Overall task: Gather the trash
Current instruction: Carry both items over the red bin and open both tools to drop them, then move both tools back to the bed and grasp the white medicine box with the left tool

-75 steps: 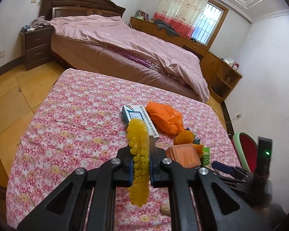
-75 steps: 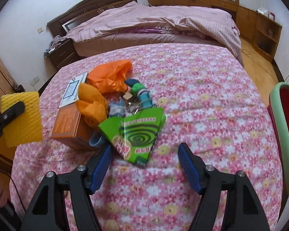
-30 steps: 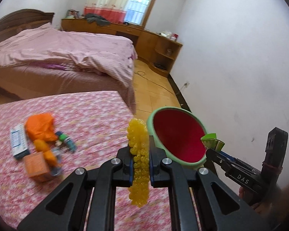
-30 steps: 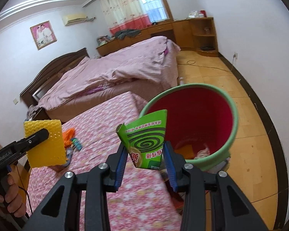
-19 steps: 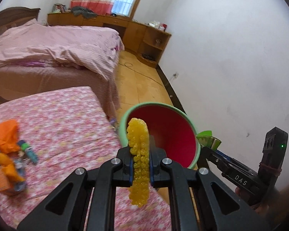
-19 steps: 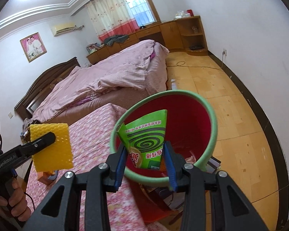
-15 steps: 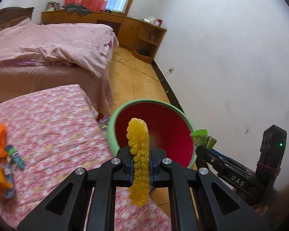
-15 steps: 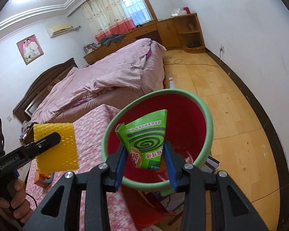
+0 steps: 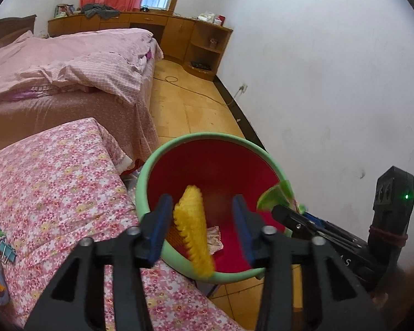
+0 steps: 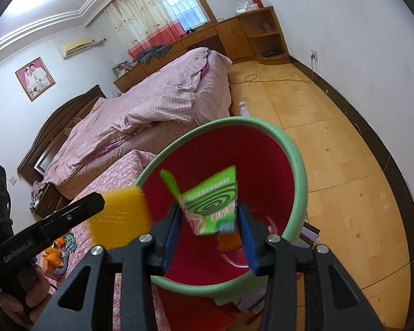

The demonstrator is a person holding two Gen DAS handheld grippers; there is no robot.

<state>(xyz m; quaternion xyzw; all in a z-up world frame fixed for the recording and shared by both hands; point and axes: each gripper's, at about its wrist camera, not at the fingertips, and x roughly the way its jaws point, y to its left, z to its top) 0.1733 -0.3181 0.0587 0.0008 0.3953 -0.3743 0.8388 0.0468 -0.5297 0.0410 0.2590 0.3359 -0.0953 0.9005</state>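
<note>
The mouth of the red bin (image 10: 295,165) with its green rim lies wide and unblocked from above, with only scraps low on its bottom; over it hang a yellow foam piece (image 9: 193,229) and a green mosquito-coil packet (image 10: 212,201), each loose between parted fingers. The left gripper (image 9: 200,220) and right gripper (image 10: 209,229) crowd the near rim side by side, close to each other. The flowered table (image 9: 55,171) presses against the bin's left, the white wall (image 9: 331,82) stands near on its right, and bare wooden floor (image 10: 331,151) lies beyond.
</note>
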